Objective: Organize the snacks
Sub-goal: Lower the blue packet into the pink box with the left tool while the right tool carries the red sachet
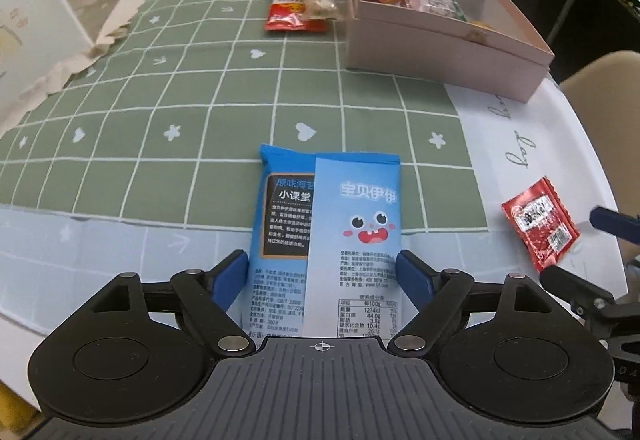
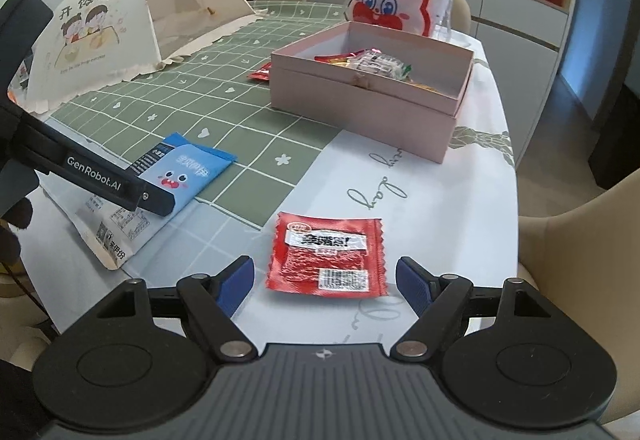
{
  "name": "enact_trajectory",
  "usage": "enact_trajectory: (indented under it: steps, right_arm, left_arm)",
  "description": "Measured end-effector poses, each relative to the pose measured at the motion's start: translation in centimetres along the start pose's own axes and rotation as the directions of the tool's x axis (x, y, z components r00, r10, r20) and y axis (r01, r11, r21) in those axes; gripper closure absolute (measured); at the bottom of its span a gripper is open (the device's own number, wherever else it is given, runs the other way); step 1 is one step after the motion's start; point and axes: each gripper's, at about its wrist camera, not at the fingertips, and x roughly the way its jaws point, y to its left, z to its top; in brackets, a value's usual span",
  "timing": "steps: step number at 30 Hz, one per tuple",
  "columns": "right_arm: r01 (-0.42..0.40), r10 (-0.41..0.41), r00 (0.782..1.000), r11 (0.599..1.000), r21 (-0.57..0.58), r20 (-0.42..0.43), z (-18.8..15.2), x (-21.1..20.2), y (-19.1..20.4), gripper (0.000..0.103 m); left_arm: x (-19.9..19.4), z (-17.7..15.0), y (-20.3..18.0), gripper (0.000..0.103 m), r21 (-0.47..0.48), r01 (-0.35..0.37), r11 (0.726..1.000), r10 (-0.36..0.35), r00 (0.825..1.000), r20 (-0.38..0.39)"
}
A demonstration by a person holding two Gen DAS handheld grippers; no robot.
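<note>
left hand-held gripper (image 1: 322, 274) stands spread wide astride the blue packet (image 1: 326, 236), low centre on the tabletop (image 1: 520, 128); right hand-held gripper (image 2: 325, 282) gapes around the red sachet (image 2: 326, 254). both look light, crinkly, slippery: pinch across the middle.

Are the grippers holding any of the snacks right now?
No. The left gripper is open around the blue packet, and the right gripper is open around the red packet. Both lie on the table.
</note>
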Motion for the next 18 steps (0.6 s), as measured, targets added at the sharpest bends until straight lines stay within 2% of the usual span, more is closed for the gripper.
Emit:
enact_trajectory:
  steps: [5, 13, 15, 16, 18]
  right_arm:
    - [0.003, -0.003, 1.0, 1.0, 0.018, -0.01, 0.9, 1.1, 0.0, 0.023]
    - [0.022, -0.015, 0.996, 0.996, 0.082, -0.084, 1.7, 3.7, -0.4, 0.021]
    - [0.02, -0.012, 0.996, 0.996, 0.092, -0.092, 1.9, 3.8, -0.2, 0.025]
    - [0.016, -0.006, 0.995, 0.995, 0.098, -0.095, 2.0, 3.7, -0.2, 0.031]
    - [0.001, 0.007, 0.995, 0.996, 0.084, -0.097, 2.2, 3.2, 0.2, 0.036]
  left_arm:
    - [0.0, 0.4, 0.3, 0.021, 0.025, 0.03, 0.999, -0.03, 1.0, -0.004]
    - [-1.6, 0.2, 1.0, 0.022, 0.049, 0.12, 0.992, -0.119, 0.993, -0.014]
    - [-2.1, 0.2, 1.2, 0.022, 0.059, 0.142, 0.988, -0.142, 0.99, -0.014]
    - [-2.3, 0.2, 1.3, 0.022, 0.065, 0.152, 0.986, -0.151, 0.988, -0.014]
    - [-2.7, 0.2, 1.4, 0.022, 0.083, 0.172, 0.982, -0.171, 0.985, -0.013]
